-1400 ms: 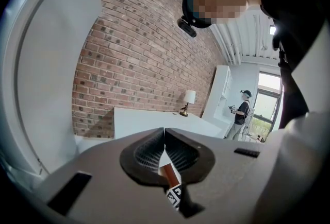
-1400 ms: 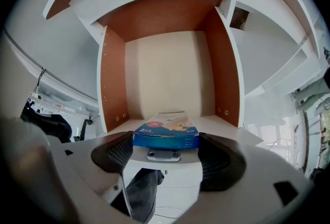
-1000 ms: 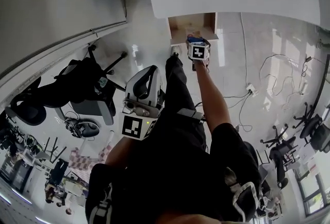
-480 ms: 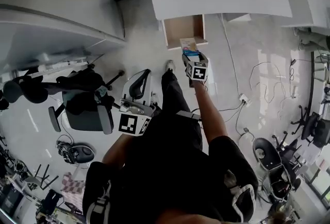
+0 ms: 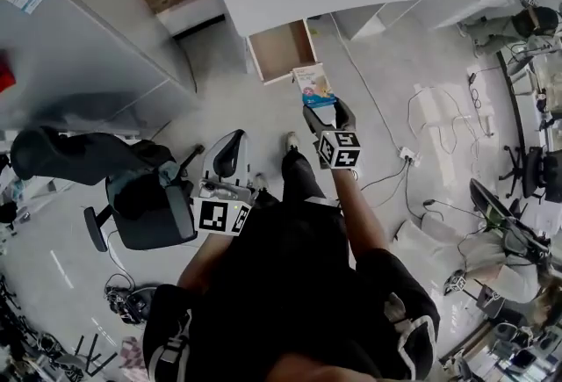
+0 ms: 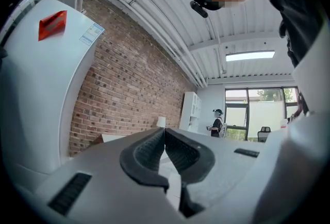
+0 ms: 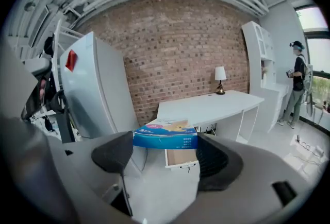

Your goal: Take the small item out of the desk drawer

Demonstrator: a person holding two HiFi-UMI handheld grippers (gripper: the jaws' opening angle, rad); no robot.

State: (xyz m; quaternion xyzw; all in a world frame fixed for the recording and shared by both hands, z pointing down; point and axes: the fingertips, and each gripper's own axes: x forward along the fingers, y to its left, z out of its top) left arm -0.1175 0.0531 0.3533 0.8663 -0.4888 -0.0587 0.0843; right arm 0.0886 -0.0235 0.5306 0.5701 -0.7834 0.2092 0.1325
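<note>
The right tongs (image 7: 165, 149) pinch a small blue and white box (image 7: 165, 134) by its two ends, holding it level in the air over the floor, out of the drawer (image 7: 181, 157) and a little in front of it. The box carries coloured print on its top and white lines of text on its blue side, but none of it is sharp enough to read. The drawer hangs pulled open under the white desk (image 7: 206, 104), its wooden inside showing from the head view (image 5: 279, 49), and a small lamp (image 7: 220, 79) stands on the desk against the brick wall. The left tongs (image 6: 165, 147) are pressed together with nothing between them, held low by the person's left side, pointing up and away from the desk. A tall white cabinet (image 6: 46, 89) bears a red label (image 6: 53, 24) and a small white sticker (image 6: 92, 33), both illegible.
</note>
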